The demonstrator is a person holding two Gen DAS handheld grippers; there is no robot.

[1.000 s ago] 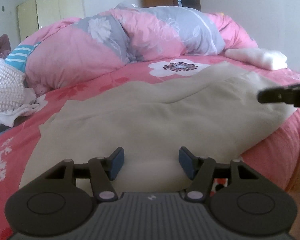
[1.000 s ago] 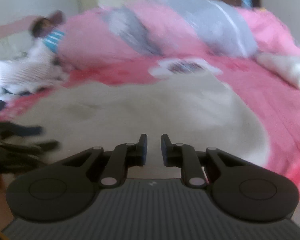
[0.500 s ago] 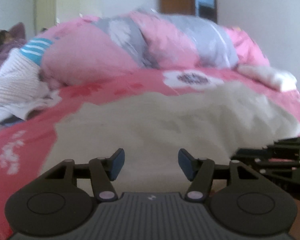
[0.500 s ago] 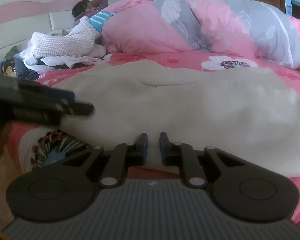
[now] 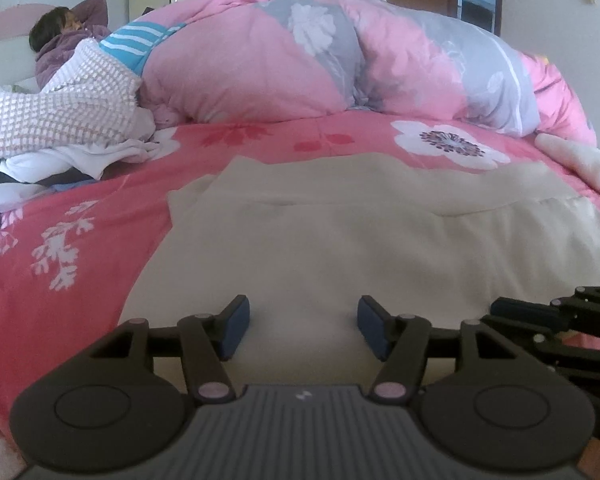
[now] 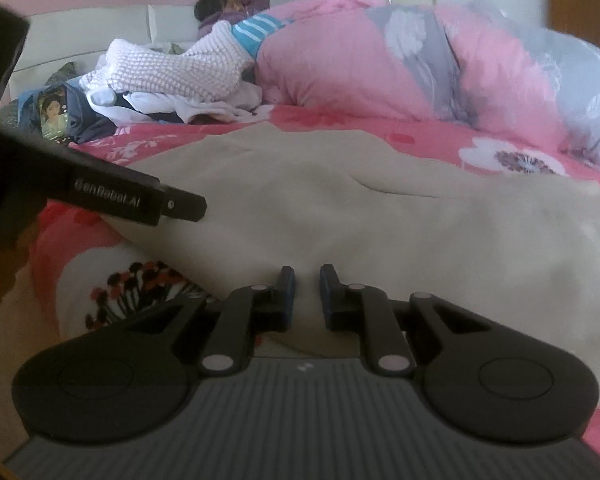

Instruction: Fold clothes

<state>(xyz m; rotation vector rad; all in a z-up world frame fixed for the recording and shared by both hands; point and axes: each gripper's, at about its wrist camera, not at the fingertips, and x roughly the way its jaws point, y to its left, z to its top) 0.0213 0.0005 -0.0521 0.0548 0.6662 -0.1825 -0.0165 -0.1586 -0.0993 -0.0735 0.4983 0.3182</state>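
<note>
Left to right across the bed. Far left, a heap of unfolded laundry (image 5: 60,120), topped by a white knitted piece, lies on the pink bedspread (image 5: 60,280) near the headboard, where a person (image 6: 228,4) rests. The left gripper (image 5: 302,322) hovers above the near hem of the beige garment (image 5: 380,240), its jaws standing well apart with nothing between the pads. The garment lies spread flat across the middle of the bedspread, its near edge draping at the mattress side, with a shallow crease across its upper part. Just to the right, the right gripper (image 6: 307,292) sits low over the same near edge; its jaws are nearly together with a narrow gap, and no cloth is visibly pinched. Behind lies a rolled pink and grey quilt (image 5: 340,60); far right, a small white cloth (image 5: 580,164). Judged from its drape, the garment is soft, light and limp: it will sag and slide unless lifted at two points, best the two near corners of the hem, pinching the layers together
</note>
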